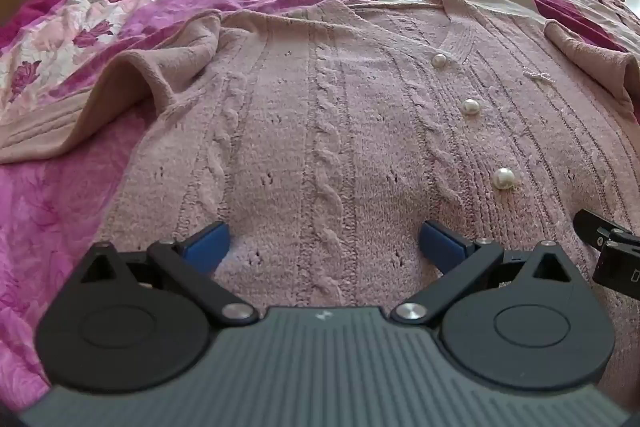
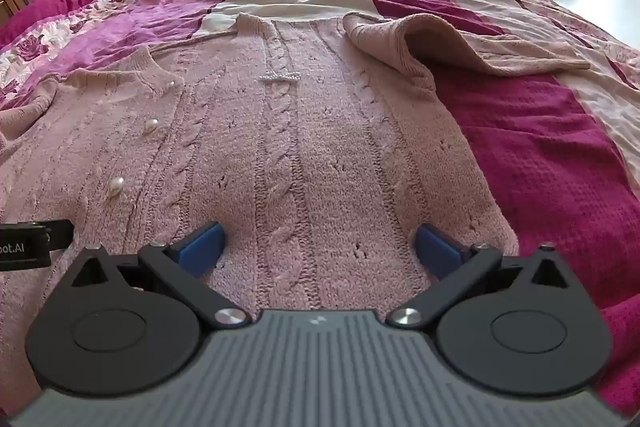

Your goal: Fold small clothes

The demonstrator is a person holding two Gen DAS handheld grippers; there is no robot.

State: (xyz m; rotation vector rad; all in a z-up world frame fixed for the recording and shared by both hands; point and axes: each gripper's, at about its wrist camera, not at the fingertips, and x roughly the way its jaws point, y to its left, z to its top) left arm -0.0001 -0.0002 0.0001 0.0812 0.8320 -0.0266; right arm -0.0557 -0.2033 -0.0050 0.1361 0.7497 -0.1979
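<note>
I see a dusty-pink cable-knit cardigan (image 1: 320, 115) with pearl-white buttons (image 1: 470, 107), lying on a bedspread (image 2: 540, 147) striped magenta, cream and pink, floral at far left.

Both grippers (image 1: 324, 241) (image 2: 318, 241) wide open, angled downward

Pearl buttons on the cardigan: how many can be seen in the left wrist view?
3, in a row down the cardigan front: top, middle, bottom. More may be hidden lower down.

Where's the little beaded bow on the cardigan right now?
The bow sits centre in the right wrist view, on the cardigan chest beside the top pearl button.
</note>
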